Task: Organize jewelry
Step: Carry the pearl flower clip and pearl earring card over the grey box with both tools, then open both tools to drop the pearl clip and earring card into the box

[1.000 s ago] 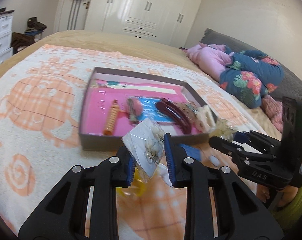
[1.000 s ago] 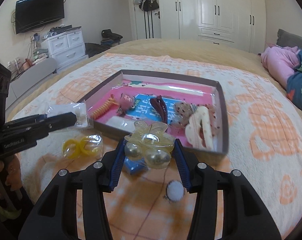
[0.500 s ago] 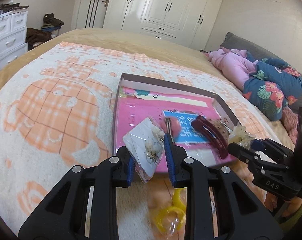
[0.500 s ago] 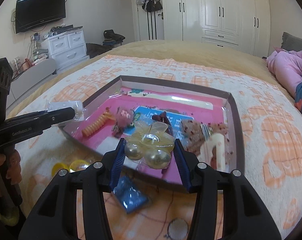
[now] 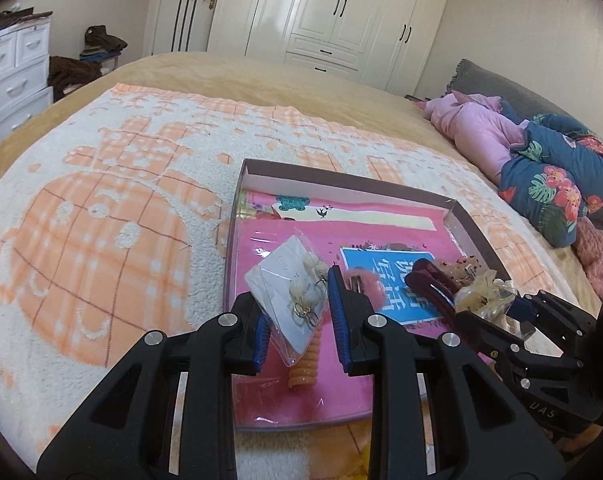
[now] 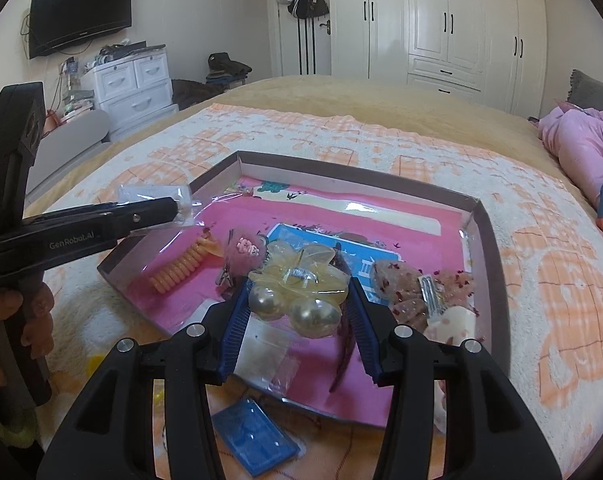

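Observation:
My left gripper (image 5: 297, 312) is shut on a clear packet of pearl earrings (image 5: 289, 292) on a white card. It hangs over the near left part of a shallow brown box with a pink lining (image 5: 341, 178). My right gripper (image 6: 297, 300) is shut on a translucent yellow flower hair claw with two pearls (image 6: 297, 280), above the box's near middle (image 6: 361, 164). Each wrist view shows the other gripper from the side: the right one (image 5: 497, 312), the left one (image 6: 177, 208). An orange spiral hair tie (image 6: 177, 272), a pink fluffy clip (image 6: 247, 252) and a dark red claw (image 5: 429, 280) lie in the box.
A dotted beige bow clip (image 6: 405, 284) and a white clip (image 6: 449, 320) lie at the box's right. A blue packet (image 6: 253, 436) lies on the orange-and-white blanket (image 5: 101, 240) before the box. Pink and floral bedding (image 5: 541, 160) is heaped at the right. A hand (image 6: 5, 328) holds the left gripper's handle.
Both grippers have moved forward with their loads, from over the blanket in front of the box to over the box's near part. Their grips have not changed.

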